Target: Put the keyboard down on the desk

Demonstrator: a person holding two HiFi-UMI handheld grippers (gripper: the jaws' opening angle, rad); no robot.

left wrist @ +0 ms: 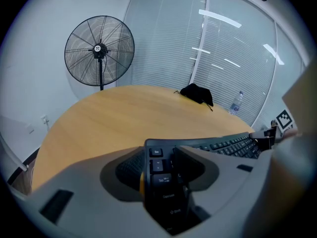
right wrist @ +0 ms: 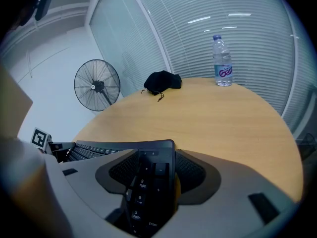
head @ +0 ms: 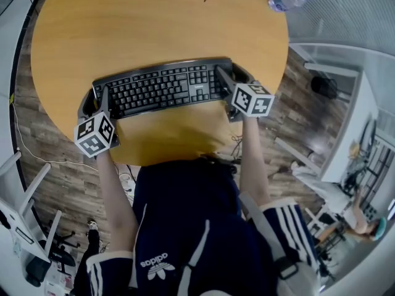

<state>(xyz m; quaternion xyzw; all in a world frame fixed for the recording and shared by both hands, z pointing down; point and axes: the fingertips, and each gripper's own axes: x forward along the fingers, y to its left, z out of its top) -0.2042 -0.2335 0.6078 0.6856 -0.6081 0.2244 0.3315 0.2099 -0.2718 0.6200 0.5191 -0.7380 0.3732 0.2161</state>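
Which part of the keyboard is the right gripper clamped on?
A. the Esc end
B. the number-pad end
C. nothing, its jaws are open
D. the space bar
B: the right gripper is shut on the keyboard at its number-pad keys, as the right gripper view shows; the left gripper holds the Esc end.

Round wooden desk (head: 154,29), its top mostly bare.
A clear water bottle (right wrist: 222,63) is stood upright near the rim at 1 o'clock. A crumpled black cloth (right wrist: 162,81) with a cord is laid near the far rim at 12 o'clock, well apart from the bottle. A black keyboard (head: 162,88) is stretched across the near part at 6 o'clock; whether it touches the top cannot be told.
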